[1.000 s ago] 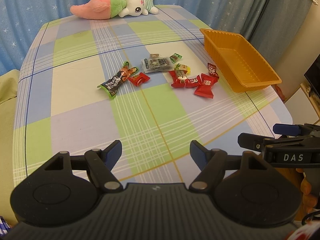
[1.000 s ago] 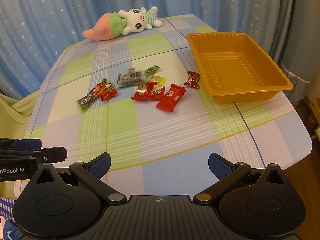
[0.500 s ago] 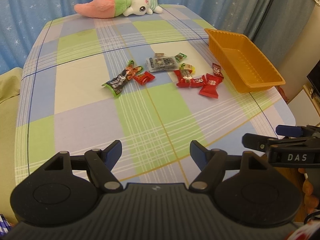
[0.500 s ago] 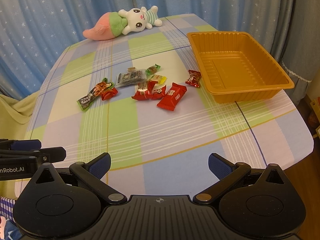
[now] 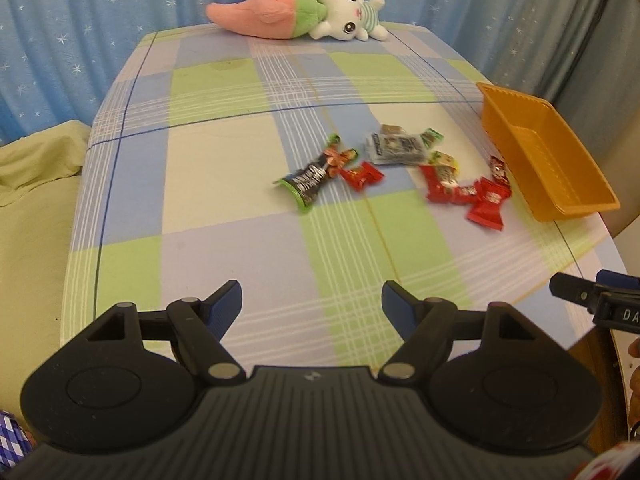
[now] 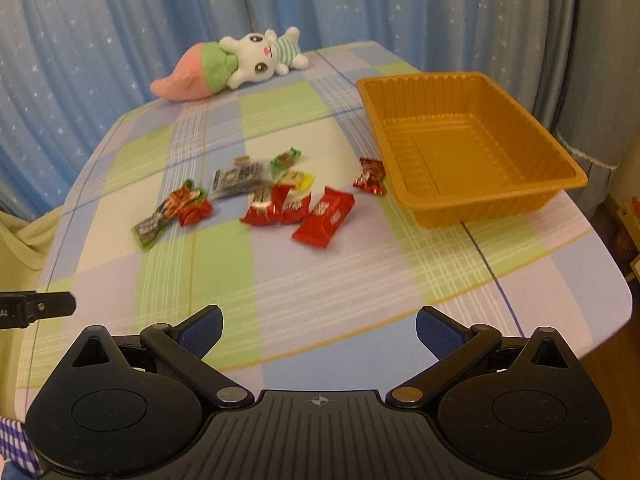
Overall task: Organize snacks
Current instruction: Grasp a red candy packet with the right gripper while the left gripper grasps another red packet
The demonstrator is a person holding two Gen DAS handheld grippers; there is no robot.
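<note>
Both cameras have swung since a second ago: in the left wrist view the snack pile has slid from centre toward 2 o'clock, and in the right wrist view the orange tray [image 6: 472, 148] looms larger at 1 o'clock. Nothing on the surface [image 6: 304, 280] itself looks shifted.

Left gripper [image 5: 312, 300] and right gripper [image 6: 318, 328] both hover over the near edge, fingers spread wide and empty.

The snacks lie loose in the middle of the checked cloth, just short of the tray, which holds nothing. Nearest the tray sits a small red candy [image 6: 370, 176], almost touching its wall. A large red wafer pack [image 6: 324, 216] lies at 12 o'clock from the right gripper, with smaller red wrappers [image 6: 276, 206] overlapping beside it, a grey pouch [image 6: 238, 178] behind, and a long dark bar [image 6: 166, 216] farthest left.

These are probably light, crinkly foil packets: slippery, easily pushed rather than lifted, and soft enough to crush. Pinching across the short width of the body, or on a crimped end seal, seems safest.
</note>
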